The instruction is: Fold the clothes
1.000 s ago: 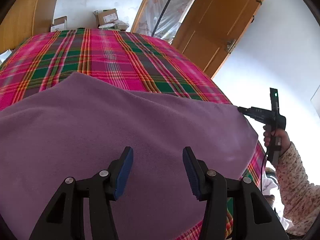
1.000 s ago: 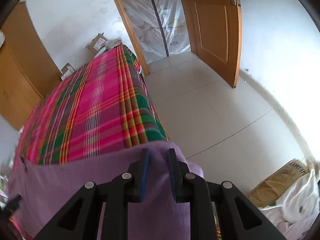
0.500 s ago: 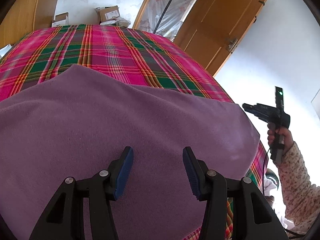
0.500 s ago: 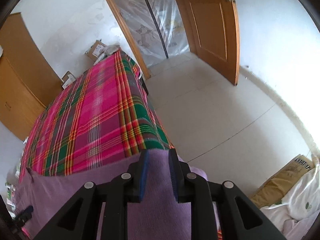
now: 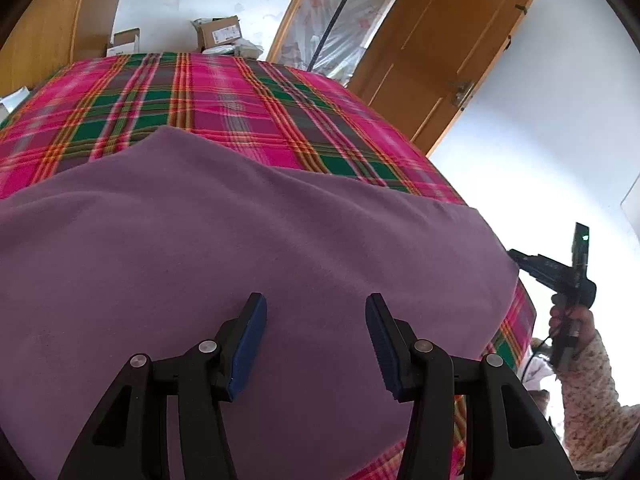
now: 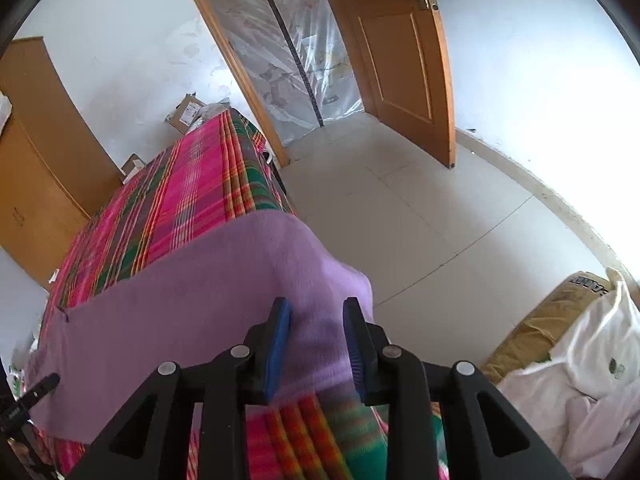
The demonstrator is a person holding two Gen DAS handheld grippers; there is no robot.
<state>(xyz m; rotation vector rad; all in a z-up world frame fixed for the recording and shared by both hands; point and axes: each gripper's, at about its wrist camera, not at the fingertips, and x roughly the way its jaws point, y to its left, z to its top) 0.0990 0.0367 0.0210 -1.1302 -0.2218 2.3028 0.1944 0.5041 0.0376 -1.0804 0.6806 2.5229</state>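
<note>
Purple garment [image 5: 240, 248] lies spread over bed [image 5: 224, 96] near edge, flat for folding. Our left gripper [image 5: 316, 344] hovers, jaws apart. Right gripper [image 6: 316, 344] at right corner, jaws just opening, cloth between but loose.

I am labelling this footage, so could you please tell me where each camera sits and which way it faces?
Left wrist: on the left gripper, angled down over the purple garment on the plaid bed; the right hand shows at the side.
Right wrist: on the right gripper, its jaws just opening, above the garment's corner, facing the floor and door.
Shared: garment, bed, door.
</note>
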